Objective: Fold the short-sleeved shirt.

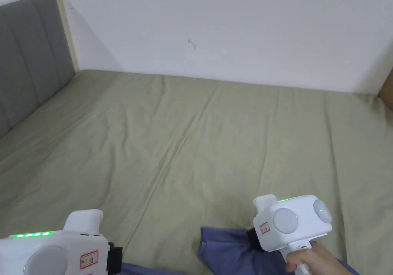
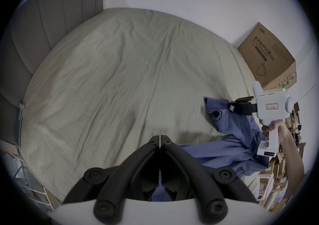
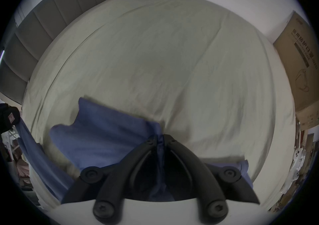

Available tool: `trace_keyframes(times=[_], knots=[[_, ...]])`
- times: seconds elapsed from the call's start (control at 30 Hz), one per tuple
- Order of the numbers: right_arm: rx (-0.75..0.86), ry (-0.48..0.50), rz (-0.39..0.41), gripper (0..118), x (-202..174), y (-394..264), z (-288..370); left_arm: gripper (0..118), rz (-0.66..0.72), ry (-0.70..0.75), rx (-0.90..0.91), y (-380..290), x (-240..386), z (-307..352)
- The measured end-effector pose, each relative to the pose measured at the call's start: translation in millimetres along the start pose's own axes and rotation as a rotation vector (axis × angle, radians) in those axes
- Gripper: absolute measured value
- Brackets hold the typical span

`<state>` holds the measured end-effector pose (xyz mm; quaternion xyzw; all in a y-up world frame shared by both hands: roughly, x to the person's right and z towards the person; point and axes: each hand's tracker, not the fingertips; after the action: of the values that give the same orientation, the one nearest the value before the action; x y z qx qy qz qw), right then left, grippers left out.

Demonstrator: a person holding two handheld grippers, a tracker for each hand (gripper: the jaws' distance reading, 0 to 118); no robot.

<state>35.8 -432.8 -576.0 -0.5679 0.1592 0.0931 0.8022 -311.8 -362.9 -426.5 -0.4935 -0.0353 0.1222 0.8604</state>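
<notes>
Gripping blue cloth, both grippers hold the short-sleeved shirt (image 2: 231,144) at the near edge of the olive-sheeted bed (image 1: 215,141): the left gripper (image 2: 160,139) and the right gripper (image 3: 160,139) each have jaws pinched on fabric. A printed cardboard box (image 2: 269,56) stands by the bed's far right corner, contents hidden.
</notes>
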Motion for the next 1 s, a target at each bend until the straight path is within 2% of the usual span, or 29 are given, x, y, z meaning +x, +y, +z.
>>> trace_keyframes(times=[0.13,0.2,0.27,0.43,0.53,0.57,0.77,0.83,0.93,1.0], knots=[[0.059,-0.036,-0.092,7,6,4,28,0,-0.015,-0.005,0.025,8,4,14],[0.126,-0.003,-0.112,7,16,9,58,0,-0.042,0.009,0.054,16,6,25],[0.201,-0.048,-0.132,7,29,17,98,0,-0.066,0.026,0.097,27,8,41],[0.367,-0.130,-0.229,7,76,28,207,0,-0.111,0.099,0.203,64,11,81],[0.451,-0.185,-0.318,7,107,30,266,0,-0.129,0.124,0.261,89,13,105],[0.487,-0.191,-0.358,7,128,35,280,0,-0.126,0.134,0.289,98,14,115],[0.628,-0.208,-0.514,7,179,37,373,0,-0.119,0.177,0.421,155,19,166],[0.677,-0.138,-0.547,7,186,43,395,0,-0.135,0.175,0.467,174,25,181],[0.701,-0.174,-0.513,7,181,61,421,0,-0.142,0.189,0.516,207,38,197],[0.754,-0.160,-0.534,7,179,74,436,0,-0.152,0.219,0.547,231,46,206]])
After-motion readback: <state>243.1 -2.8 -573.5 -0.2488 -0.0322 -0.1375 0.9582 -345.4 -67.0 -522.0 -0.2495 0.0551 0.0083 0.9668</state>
